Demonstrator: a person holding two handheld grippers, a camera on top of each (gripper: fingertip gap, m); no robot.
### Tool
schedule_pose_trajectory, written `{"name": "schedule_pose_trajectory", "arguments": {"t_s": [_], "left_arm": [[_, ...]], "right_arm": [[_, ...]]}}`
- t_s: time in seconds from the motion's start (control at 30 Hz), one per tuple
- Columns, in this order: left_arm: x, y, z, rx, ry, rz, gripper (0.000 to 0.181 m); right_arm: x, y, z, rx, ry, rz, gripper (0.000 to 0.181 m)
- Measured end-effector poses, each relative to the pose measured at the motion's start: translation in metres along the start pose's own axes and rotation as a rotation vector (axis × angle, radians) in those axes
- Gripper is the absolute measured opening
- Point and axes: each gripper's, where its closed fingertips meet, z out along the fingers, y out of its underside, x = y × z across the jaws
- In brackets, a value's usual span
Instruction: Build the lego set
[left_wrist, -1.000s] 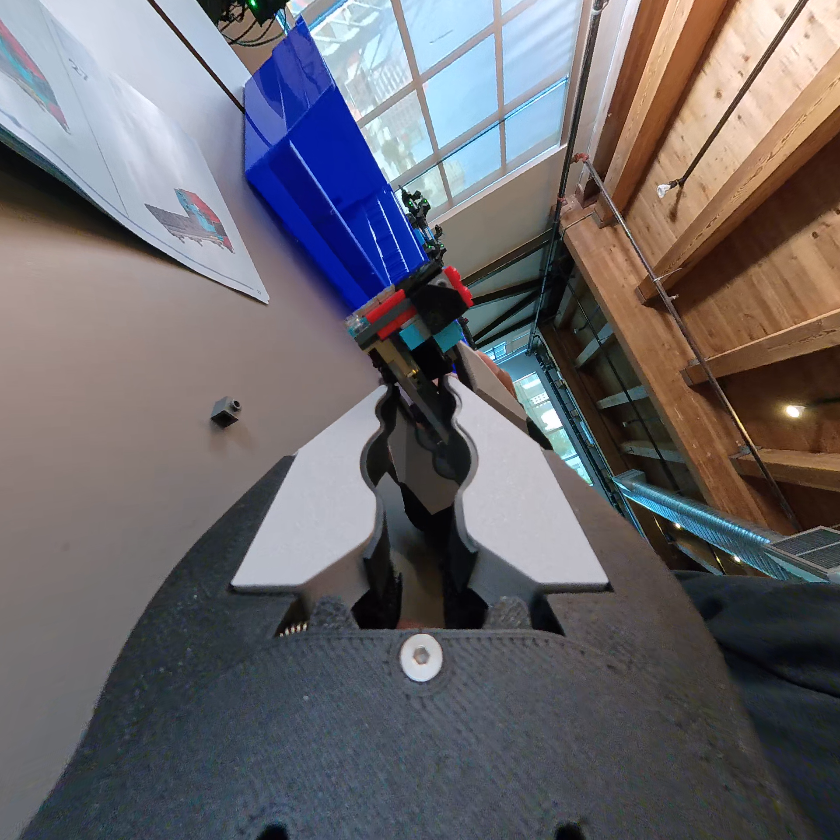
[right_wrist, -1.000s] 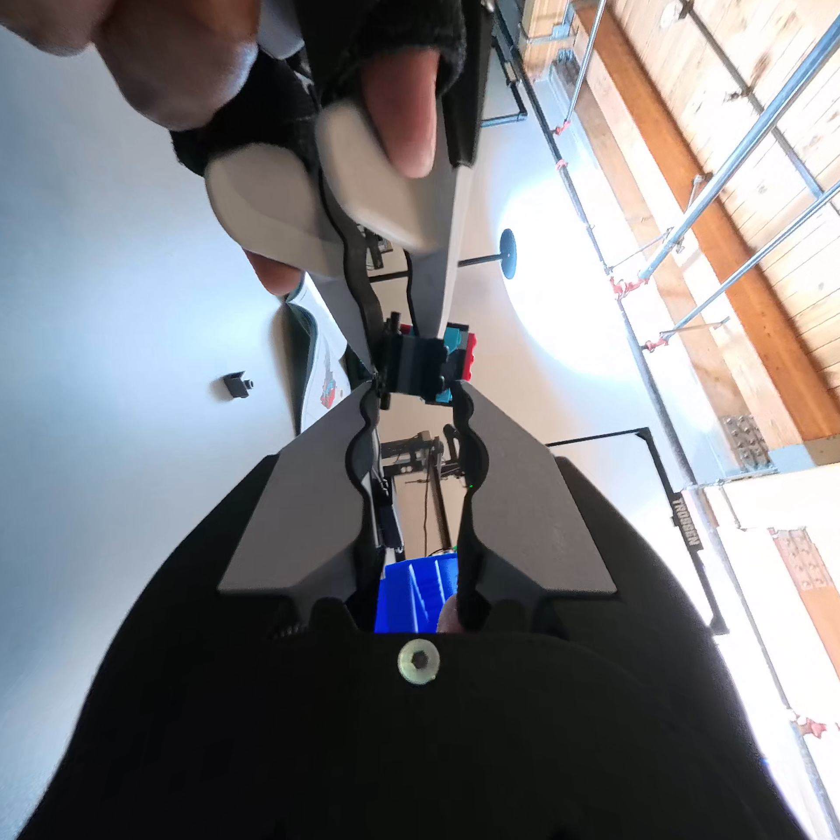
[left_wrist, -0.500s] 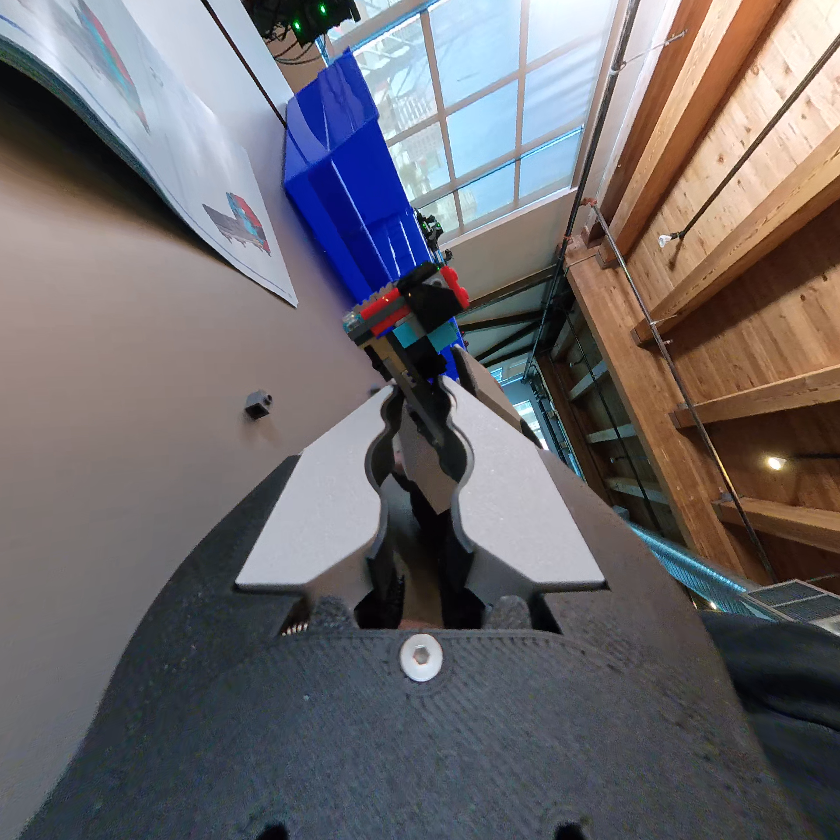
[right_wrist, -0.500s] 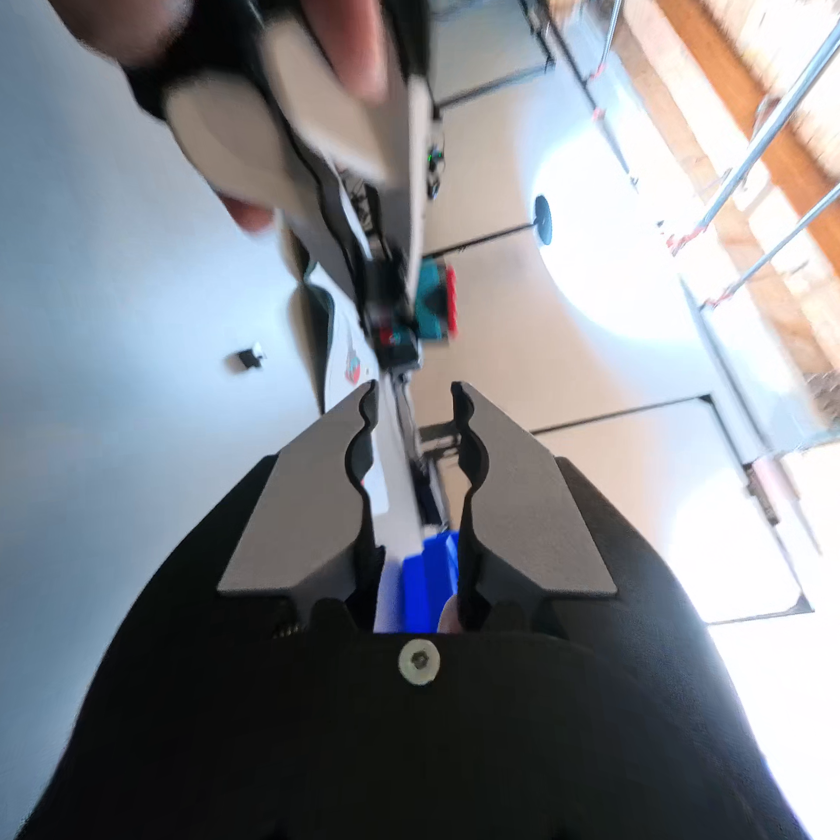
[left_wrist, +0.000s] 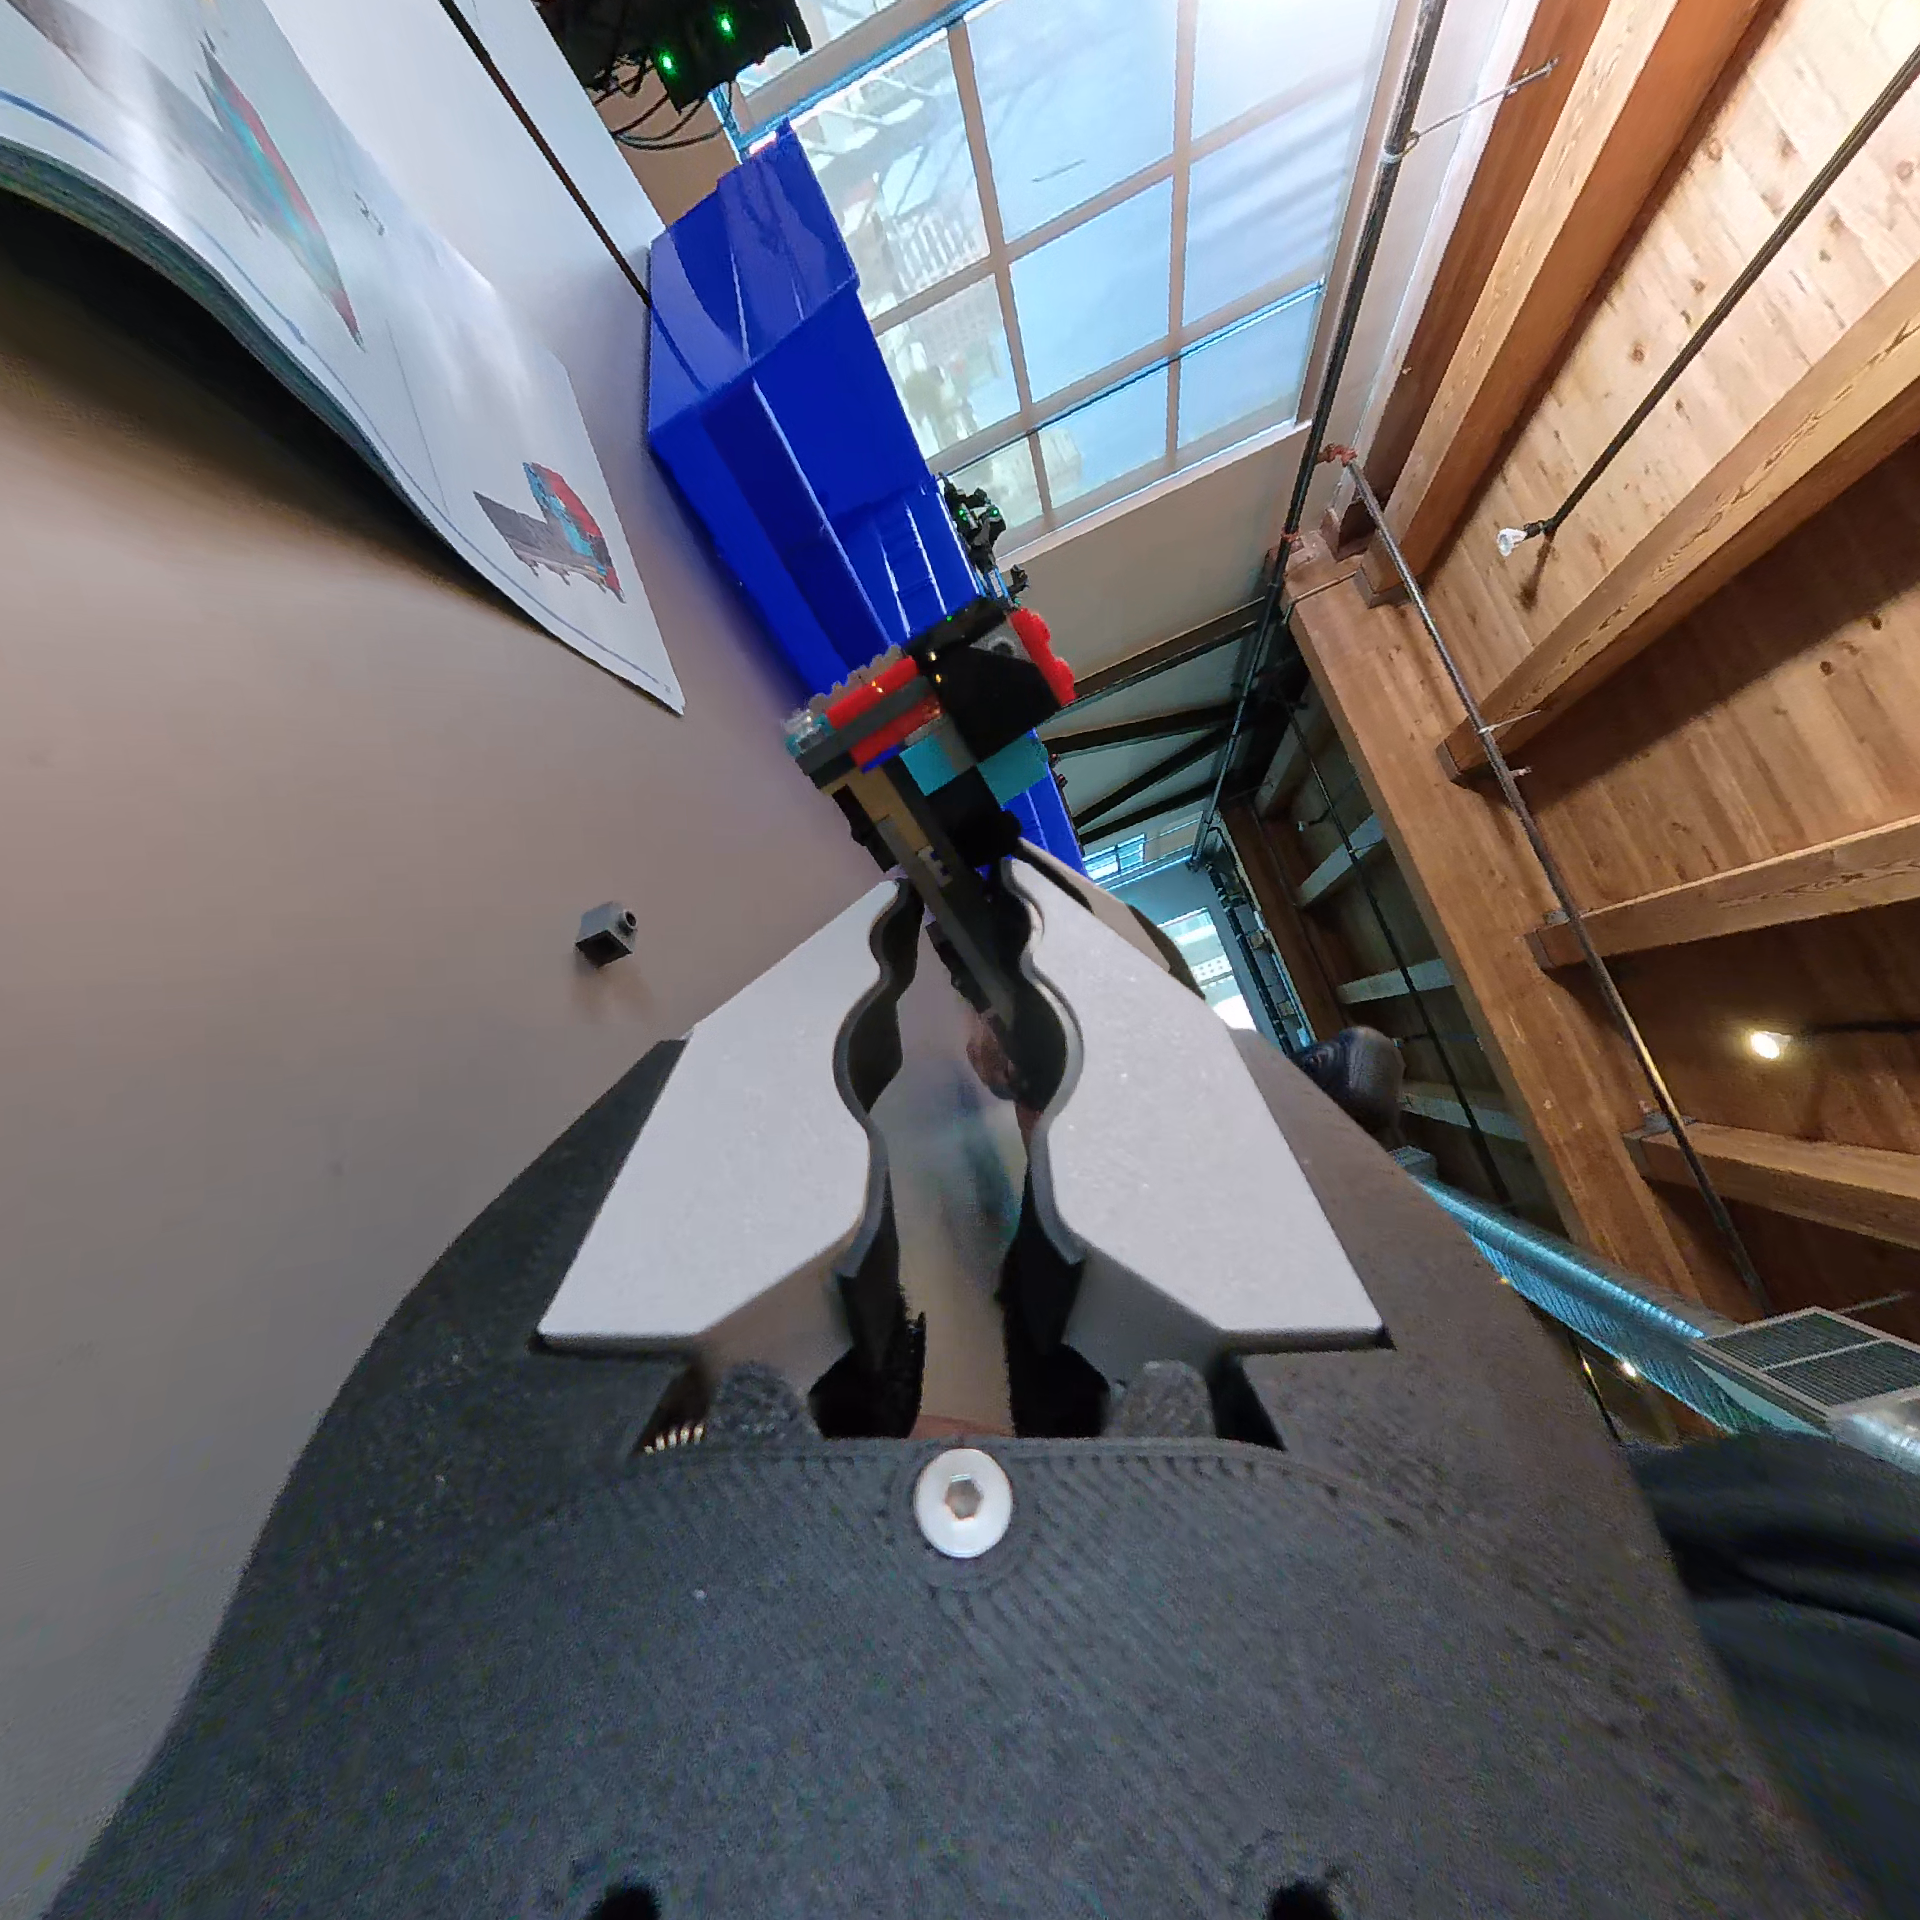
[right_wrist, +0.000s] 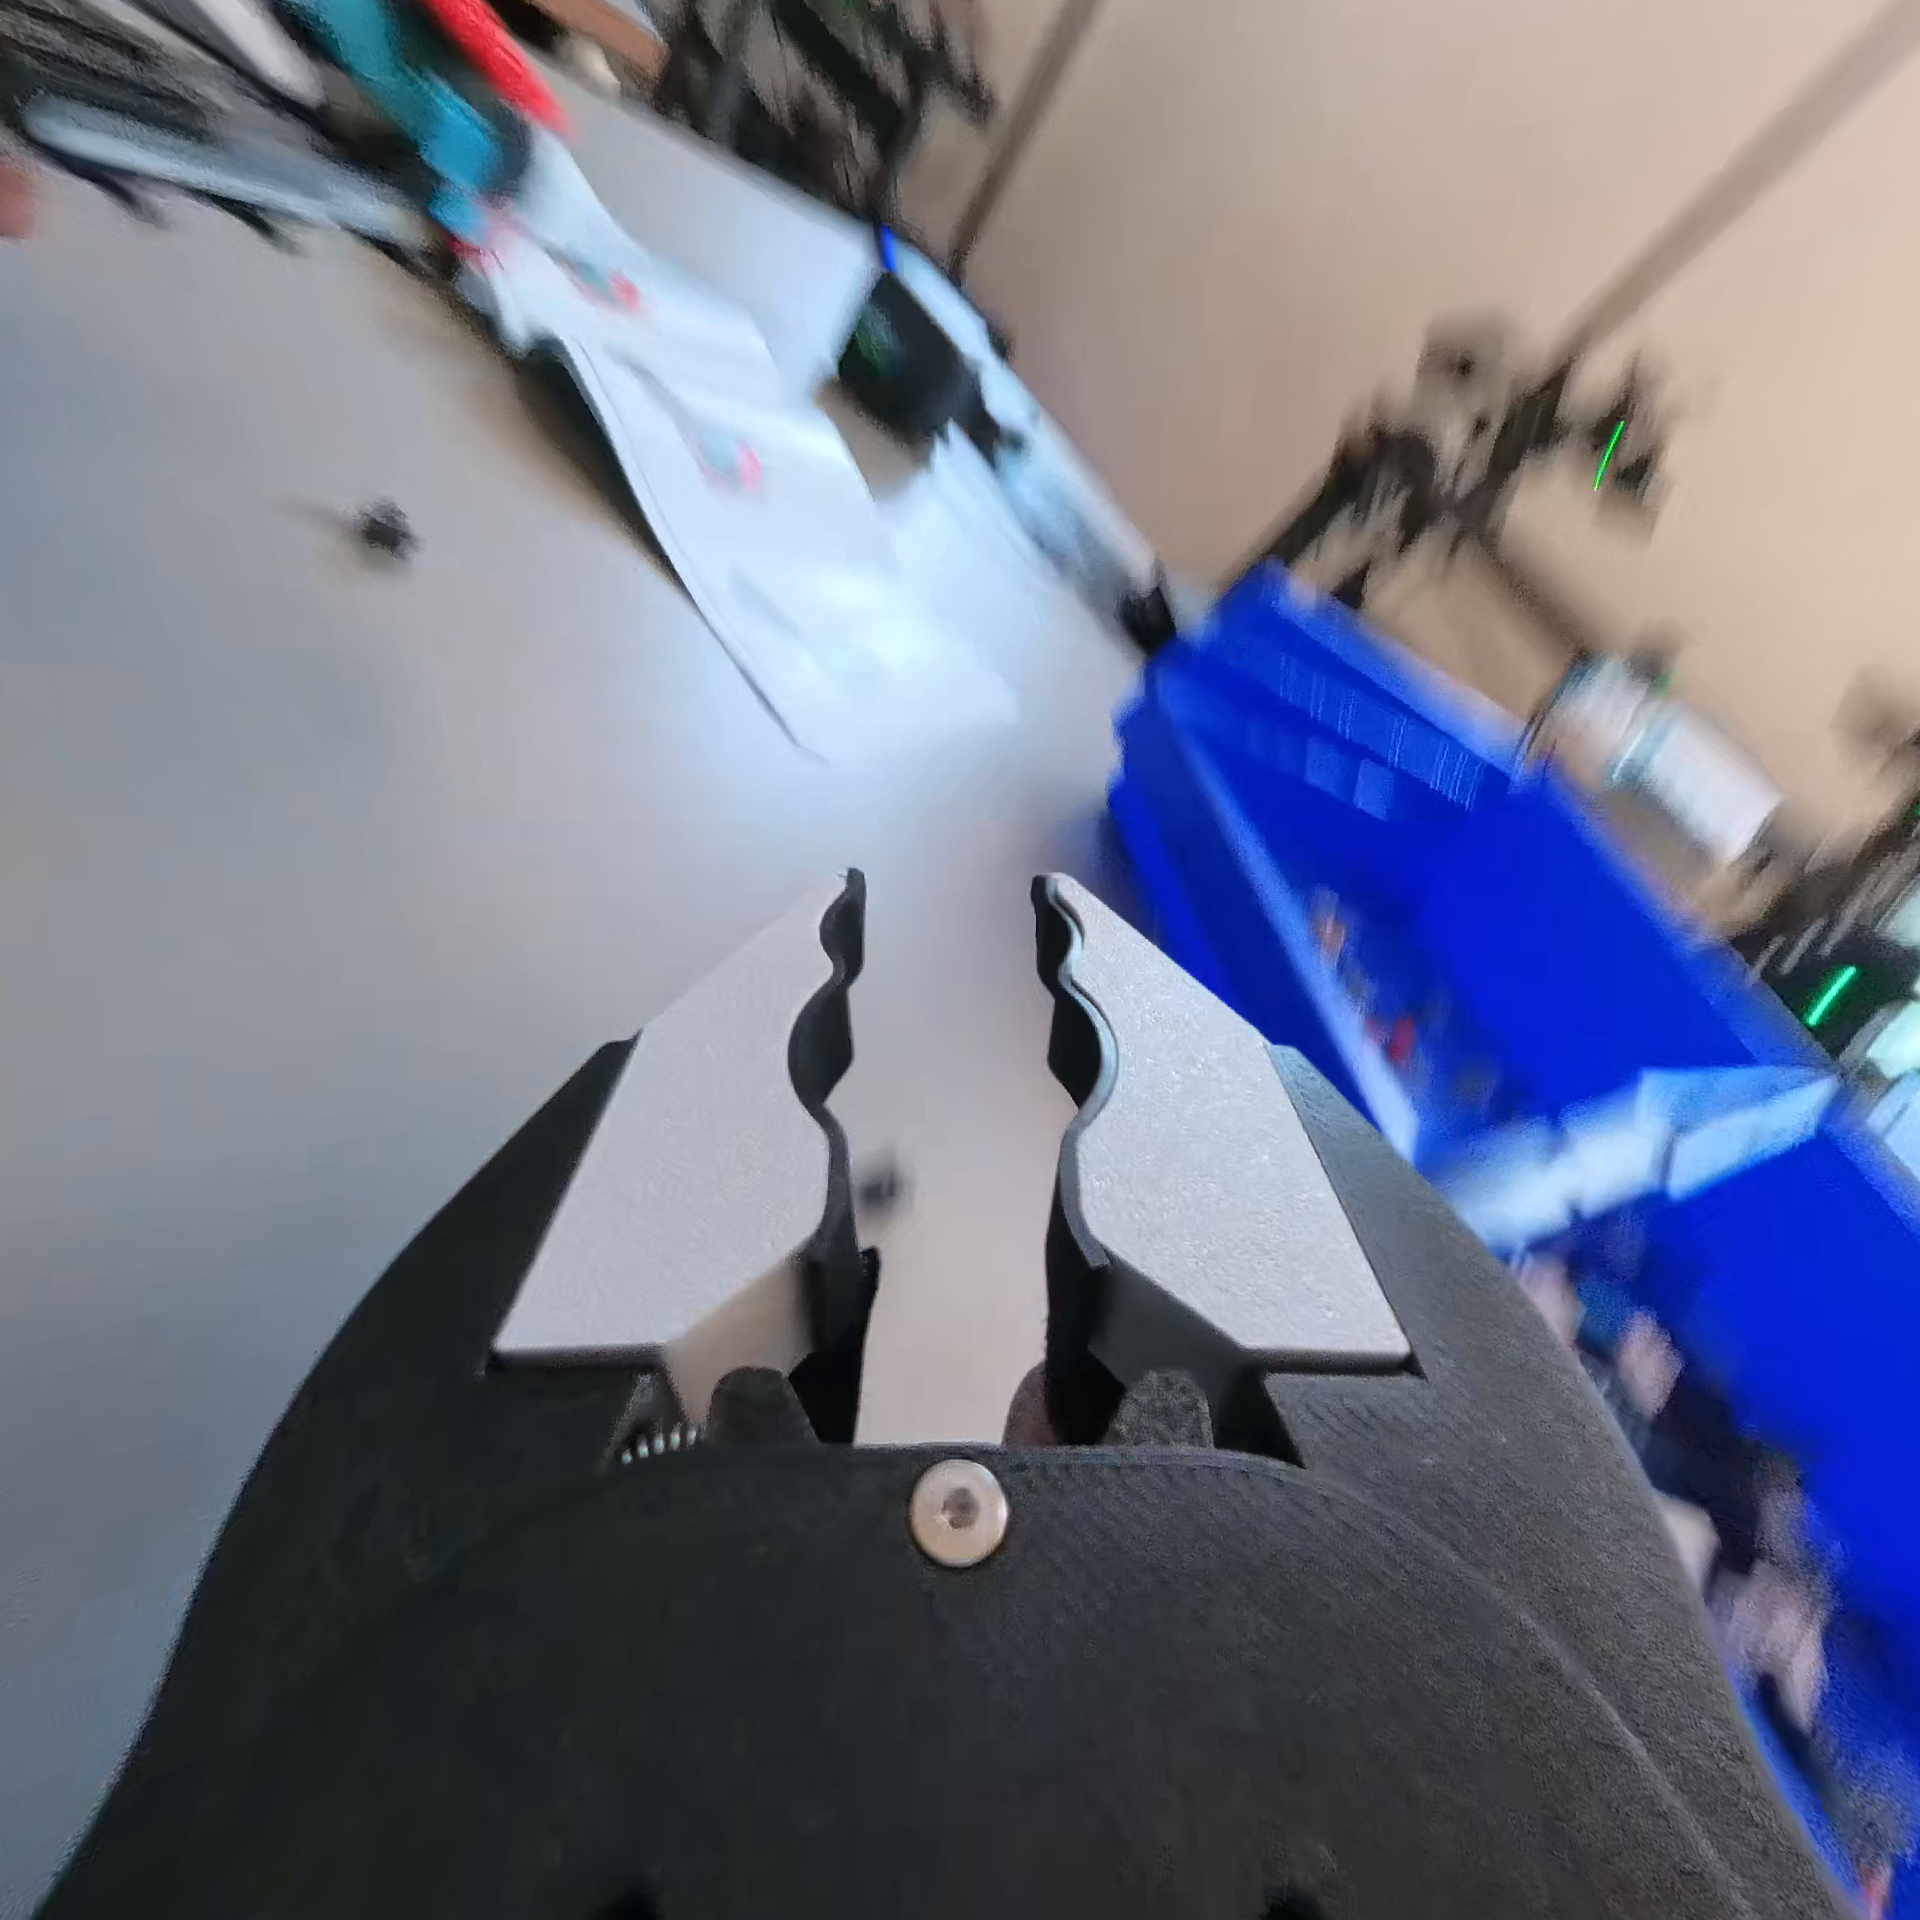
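- Timber beams (left_wrist: 1621, 582) and a paned window (left_wrist: 1101, 260) fill the background of the left wrist view; the camera is rolled, so the table (left_wrist: 260, 935) runs up the left side of that picture.
- Left hand-held gripper (left_wrist: 961, 894): jaws closed onto the thin dark base plate of the lego model (left_wrist: 935, 717), which passes between the fingertips. The model is held in the air, clear of the table.
- Lego model: black, red, teal and grey bricks stacked at the far end of the plate, seen in front of the blue bin (left_wrist: 790, 436).
- Blue bin: stands on the table, beyond the model.
- Instruction booklet (left_wrist: 343, 343): lies open on the table, near the bin; printed diagrams face up.
- Loose grey brick (left_wrist: 606, 932): lies alone on the table, between the booklet and the left hand-held gripper, touching neither.
- Right hand-held gripper (right_wrist: 945, 894): jaws parted with a clear gap, nothing between them; bare table (right_wrist: 312, 831) shows through the gap.
- Right wrist view is heavily motion-blurred. Recognisable items: blue bin (right_wrist: 1507, 935) at right, booklet (right_wrist: 810, 582) ahead, a small dark brick (right_wrist: 382, 530) at left.
- A teal-and-red smear at the top left of the right wrist view cannot be identified with certainty.
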Motion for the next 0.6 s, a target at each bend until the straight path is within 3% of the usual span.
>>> {"name": "schedule_pose_trajectory", "arguments": {"t_s": [0.13,0.27,0.43,0.6], "left_arm": [[0.003,0.003,0.001,-0.018,0.021,0.000,0.014],[0.004,0.004,0.001,-0.030,0.031,0.002,0.014],[0.008,0.009,0.002,-0.061,0.053,0.005,0.014],[0.009,0.009,0.002,-0.064,0.057,0.011,0.014]], "right_arm": [[0.001,0.045,-0.016,-0.194,-0.074,0.146,0.029],[-0.004,0.065,-0.027,-0.302,-0.151,0.211,0.027],[-0.011,0.080,-0.020,-0.415,-0.186,0.189,0.023],[-0.021,0.070,-0.008,-0.418,-0.198,0.190,0.016]]}}
